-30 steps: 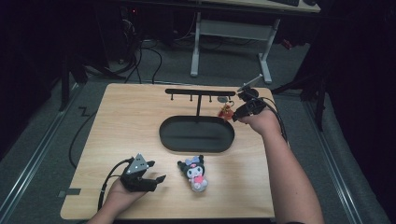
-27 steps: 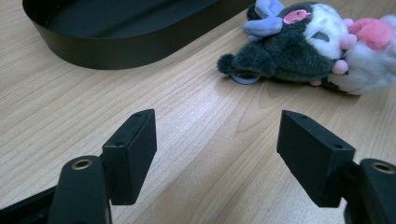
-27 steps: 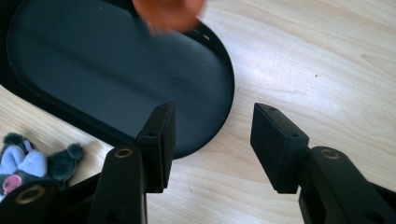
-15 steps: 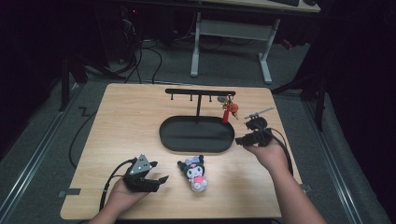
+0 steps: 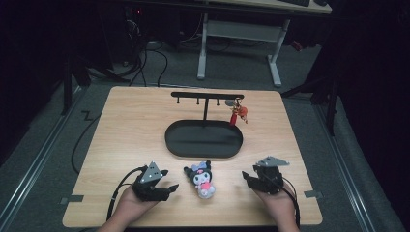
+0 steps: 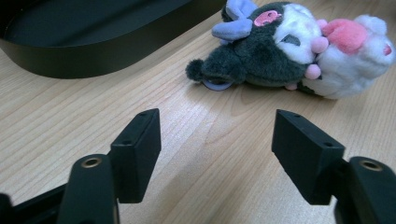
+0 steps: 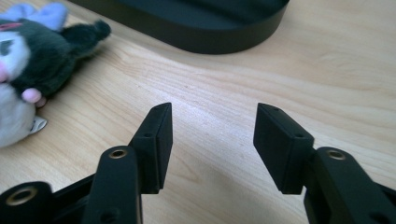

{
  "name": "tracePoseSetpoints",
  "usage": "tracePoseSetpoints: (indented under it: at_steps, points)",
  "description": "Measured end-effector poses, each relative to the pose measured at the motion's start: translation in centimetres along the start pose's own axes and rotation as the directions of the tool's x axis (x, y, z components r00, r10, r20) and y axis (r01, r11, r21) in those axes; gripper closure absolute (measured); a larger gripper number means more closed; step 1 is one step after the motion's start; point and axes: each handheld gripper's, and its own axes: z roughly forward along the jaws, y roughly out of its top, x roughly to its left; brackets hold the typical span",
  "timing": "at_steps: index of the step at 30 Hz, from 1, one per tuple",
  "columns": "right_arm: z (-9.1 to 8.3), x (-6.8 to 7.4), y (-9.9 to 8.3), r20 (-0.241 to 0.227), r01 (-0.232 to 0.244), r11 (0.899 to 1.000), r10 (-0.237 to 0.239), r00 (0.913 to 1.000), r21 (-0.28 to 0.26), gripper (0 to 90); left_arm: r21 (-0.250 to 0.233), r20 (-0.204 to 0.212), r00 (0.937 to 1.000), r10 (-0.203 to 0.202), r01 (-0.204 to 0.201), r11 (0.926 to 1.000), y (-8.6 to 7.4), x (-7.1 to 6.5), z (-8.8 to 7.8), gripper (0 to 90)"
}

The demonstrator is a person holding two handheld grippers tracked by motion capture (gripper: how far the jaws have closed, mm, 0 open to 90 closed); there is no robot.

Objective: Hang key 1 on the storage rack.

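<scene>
A plush toy (image 5: 201,178) in black, white and pink lies on the wooden table (image 5: 125,125) near its front edge, between both grippers. It also lies ahead of the left jaws (image 6: 299,44) and at the left of the right gripper view (image 7: 28,60). My left gripper (image 5: 167,186) rests on the table to the toy's left, open and empty (image 6: 217,140). My right gripper (image 5: 249,178) rests to the toy's right, open and empty (image 7: 212,140). A red keychain charm (image 5: 238,113) hangs from the right end of the black hook rack (image 5: 207,95).
The rack stands on a black oval tray (image 5: 227,145) in the middle of the table, whose wall appears in the left gripper view (image 6: 93,60) and the right gripper view (image 7: 210,39). A desk frame (image 5: 239,38) and cables lie on the floor beyond.
My right gripper has drawn back from the rack to the front right of the table, leaving the red charm hanging there. The left gripper has stayed put.
</scene>
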Motion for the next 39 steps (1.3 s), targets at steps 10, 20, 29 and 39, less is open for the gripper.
tracePoseSetpoints:
  at_steps: [10,20,29,39]
  points:
    - [-2.2,-0.4,-3.1,-0.032,-0.070,0.984,0.066,0.9973,-0.161,45.9,0.021,-0.002,0.9993,0.036,-0.036,0.9991,0.8,-1.2,0.3,86.0]
    - [-2.2,-0.1,-2.8,-0.059,-0.071,0.982,0.061,0.9964,-0.176,46.6,0.137,-0.020,0.9872,0.158,-0.154,0.9786,3.1,-3.2,5.1,89.9]
    - [-2.9,-0.9,-3.0,-0.061,-0.096,0.975,0.085,0.9945,-0.203,46.6,0.122,0.074,0.9756,0.207,-0.215,0.9690,6.6,-7.6,9.2,89.9]
    - [-3.1,-1.5,-3.2,-0.061,-0.108,0.973,0.098,0.9933,-0.204,46.9,0.136,0.130,0.9557,0.264,-0.281,0.9500,9.0,-10.7,11.8,89.9]
